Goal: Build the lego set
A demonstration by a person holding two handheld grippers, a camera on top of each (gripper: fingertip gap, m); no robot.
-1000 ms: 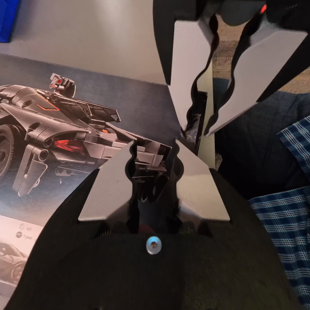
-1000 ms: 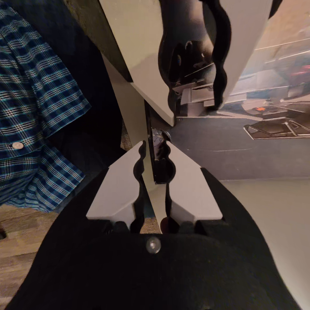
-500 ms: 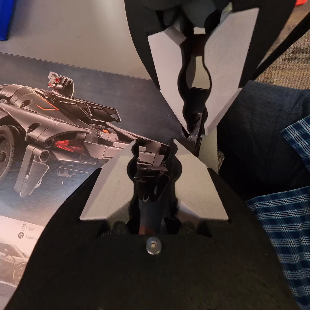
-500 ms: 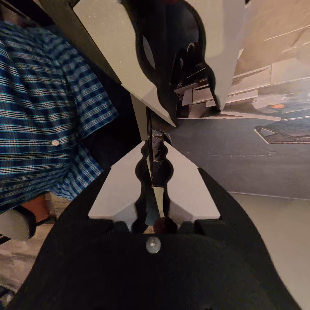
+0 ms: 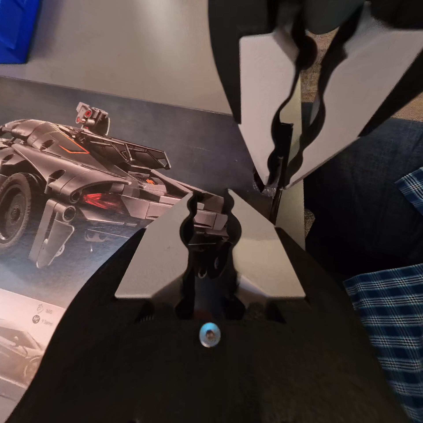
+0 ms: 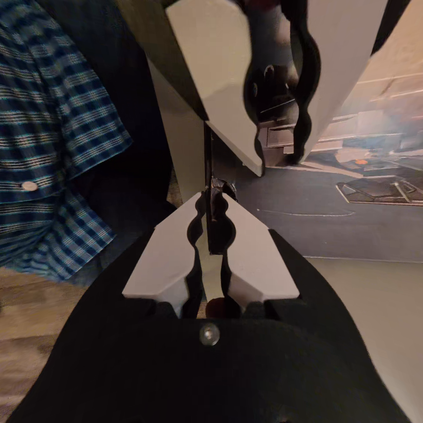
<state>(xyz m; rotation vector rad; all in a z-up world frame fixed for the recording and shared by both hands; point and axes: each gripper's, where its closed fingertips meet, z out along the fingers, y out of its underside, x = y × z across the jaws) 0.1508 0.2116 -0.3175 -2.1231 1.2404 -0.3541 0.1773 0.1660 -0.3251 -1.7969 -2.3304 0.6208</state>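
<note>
The Lego set's box lies flat on the table, its lid showing a picture of a dark car. My left gripper is open, its jaws a little apart, with its tips on the lid near the box's right end. It also shows at the top of the right wrist view. My right gripper is shut on the thin dark edge of the box's end flap, beside a torn spot in the cardboard. From the left wrist view my right gripper comes in from above.
The pale table runs on behind the box, with a blue object at its far left corner. A person in a blue plaid shirt and dark trousers sits right at the box's flap end. Carpet floor lies below. Tip to tip, the grippers are about 5 cm apart.
My right gripper's jaws were spread around the flap edge a second ago and have closed on it, then tilted sideways. My left gripper has stayed on the lid.
</note>
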